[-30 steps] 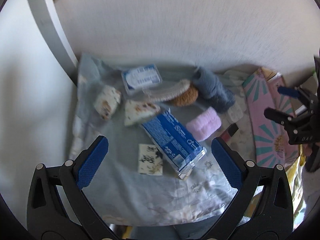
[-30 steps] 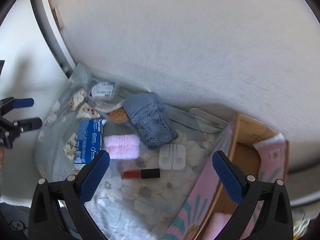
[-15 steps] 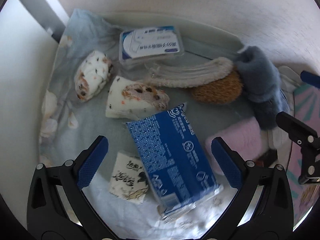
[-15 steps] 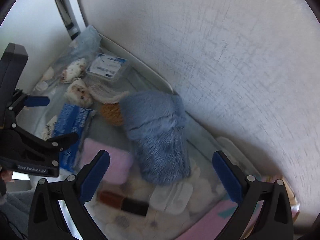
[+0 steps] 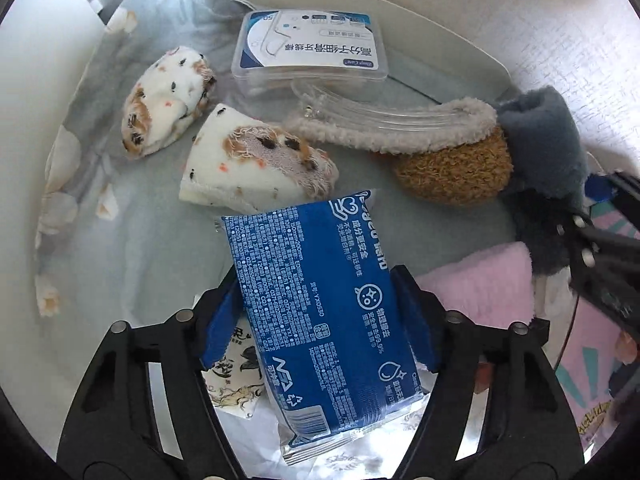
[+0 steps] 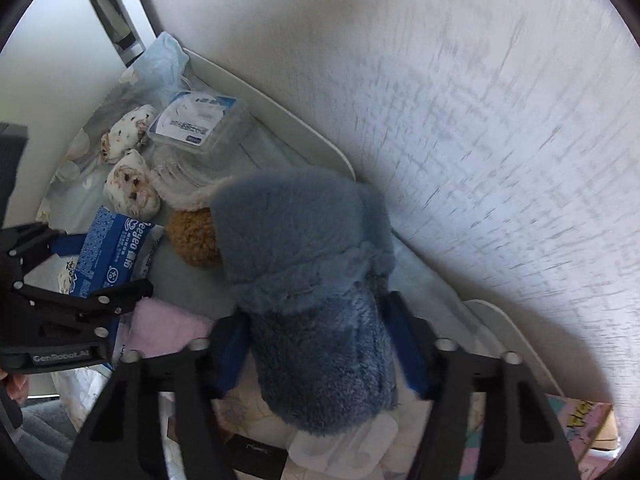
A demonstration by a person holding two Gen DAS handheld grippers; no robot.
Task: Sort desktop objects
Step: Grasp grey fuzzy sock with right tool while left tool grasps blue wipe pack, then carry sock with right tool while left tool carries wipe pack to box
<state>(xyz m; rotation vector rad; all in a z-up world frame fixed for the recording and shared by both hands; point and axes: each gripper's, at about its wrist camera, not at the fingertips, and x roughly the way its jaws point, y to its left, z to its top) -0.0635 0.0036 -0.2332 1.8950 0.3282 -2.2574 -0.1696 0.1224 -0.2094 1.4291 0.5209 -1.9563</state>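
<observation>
My left gripper [image 5: 320, 320] is shut on a blue wet-wipes pack [image 5: 324, 308] that lies on the floral cloth [image 5: 132, 248]; its blue pads press both long sides. My right gripper [image 6: 320, 348] is shut on a fluffy grey-blue rolled cloth [image 6: 320, 320], with a pad on each side. The wipes pack also shows in the right wrist view [image 6: 108, 256], held by the left gripper [image 6: 92, 268]. The grey-blue cloth shows at the right of the left wrist view [image 5: 548, 152].
Around them lie two spotted white rolled cloths [image 5: 168, 100] [image 5: 256, 164], a clear floss-pick box [image 5: 312, 44], a fuzzy-edged clear hair clip [image 5: 400, 128], a brown plush ball [image 5: 452, 172], a pink towel roll [image 5: 484, 288] and a white sachet [image 5: 236, 376]. A white wall stands close behind.
Both grippers moved down and forward to the table and closed, the left onto the blue wipes pack, the right onto the grey-blue fluffy cloth. Both were open and empty before.
</observation>
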